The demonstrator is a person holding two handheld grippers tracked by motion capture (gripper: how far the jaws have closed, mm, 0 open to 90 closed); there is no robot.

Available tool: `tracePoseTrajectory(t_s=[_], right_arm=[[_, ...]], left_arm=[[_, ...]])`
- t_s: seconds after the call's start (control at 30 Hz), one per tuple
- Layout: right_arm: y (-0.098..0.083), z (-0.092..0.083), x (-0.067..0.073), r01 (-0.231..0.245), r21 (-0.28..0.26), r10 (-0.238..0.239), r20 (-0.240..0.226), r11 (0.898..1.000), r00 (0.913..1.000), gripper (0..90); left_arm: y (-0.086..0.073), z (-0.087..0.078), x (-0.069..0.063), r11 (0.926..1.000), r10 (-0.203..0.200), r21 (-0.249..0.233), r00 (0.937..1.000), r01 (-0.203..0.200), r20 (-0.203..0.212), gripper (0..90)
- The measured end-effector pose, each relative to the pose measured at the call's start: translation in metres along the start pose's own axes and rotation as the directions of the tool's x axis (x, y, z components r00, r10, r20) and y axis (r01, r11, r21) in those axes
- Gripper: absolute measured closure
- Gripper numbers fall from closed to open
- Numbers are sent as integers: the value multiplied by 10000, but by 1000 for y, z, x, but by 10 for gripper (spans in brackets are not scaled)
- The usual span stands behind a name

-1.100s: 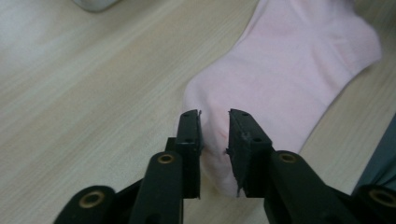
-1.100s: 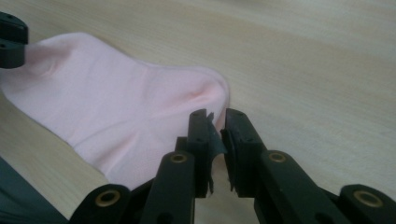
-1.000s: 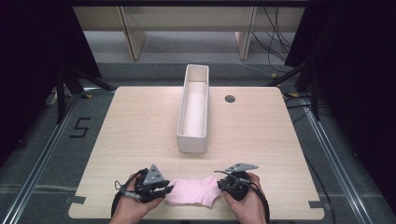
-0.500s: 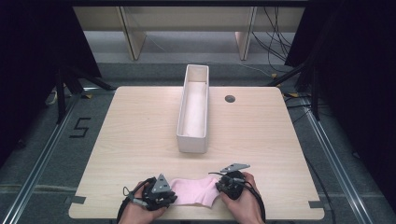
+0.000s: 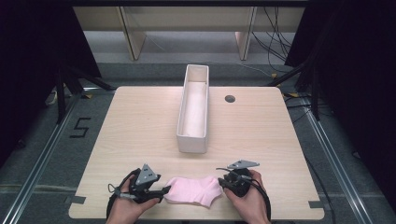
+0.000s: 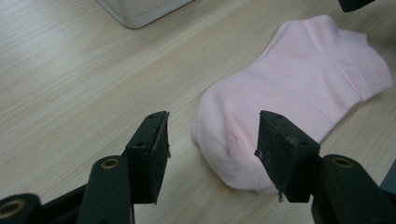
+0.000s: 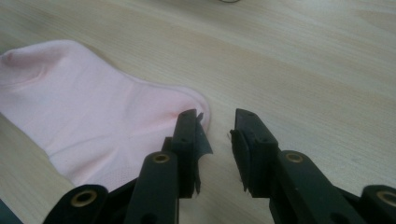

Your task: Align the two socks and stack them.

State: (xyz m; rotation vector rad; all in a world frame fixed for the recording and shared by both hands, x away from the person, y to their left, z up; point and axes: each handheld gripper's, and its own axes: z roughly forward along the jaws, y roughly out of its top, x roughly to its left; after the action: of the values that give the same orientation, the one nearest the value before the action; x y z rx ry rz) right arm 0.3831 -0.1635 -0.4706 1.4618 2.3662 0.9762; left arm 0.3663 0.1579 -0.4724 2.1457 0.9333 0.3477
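A pink ankle sock lies flat on the wooden table near its front edge, between my two grippers. My left gripper is at the sock's toe end. Its jaws have just been opening and stand wide in the left gripper view, with the toe partly between them but not pinched. My right gripper is at the cuff end. Its jaws have also just been opening, and in the right gripper view the sock's edge lies beside the left jaw with nothing in the gap.
A long white bin stands lengthwise at the table's middle, beyond the sock. A small dark hole marks the tabletop to its right. Bare wood stretches on both sides of the bin.
Both grippers held the sock's ends before and have let go. The sock now rests flat on the table, and the jaws have spread apart.
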Motion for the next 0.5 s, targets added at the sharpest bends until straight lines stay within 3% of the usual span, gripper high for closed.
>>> tracePoseTrajectory(t_s=[0.1,0.13,0.17,0.2,0.27,0.37,0.43,0.47,0.5], right_arm=[[-1,0,-1,-128,58,129,-142,9999,9998,690],[-2,0,-3,-125,250,118,287,9996,9995,684],[-2,0,-3,-125,250,118,287,9996,9995,684],[-1,-1,-4,78,136,-79,124,9999,9999,682],[-1,-2,-2,-73,-193,71,-117,9998,9999,680],[0,-4,-2,-101,-178,103,97,9998,9999,676],[-1,-5,-3,-4,-165,8,255,9999,9997,675],[-1,-6,1,-69,-254,69,10,9997,10000,675],[-1,-6,1,-4,-216,5,24,9998,10000,675]], left_arm=[[-2,0,2,9997,-232,-29,9997,232,51,437],[-3,1,3,9999,-119,105,9999,119,43,447],[-3,1,3,9999,-119,105,9999,119,43,459],[-4,1,3,9999,-3,133,10000,3,11,459],[-5,3,2,9999,-55,123,10000,55,38,485],[-7,5,2,9996,19,266,10000,-21,87,504],[-7,7,1,9997,-185,142,9997,183,142,518],[-7,7,1,9995,-298,81,9994,296,197,529],[-8,9,0,9973,-719,-110,9964,724,454,535]])
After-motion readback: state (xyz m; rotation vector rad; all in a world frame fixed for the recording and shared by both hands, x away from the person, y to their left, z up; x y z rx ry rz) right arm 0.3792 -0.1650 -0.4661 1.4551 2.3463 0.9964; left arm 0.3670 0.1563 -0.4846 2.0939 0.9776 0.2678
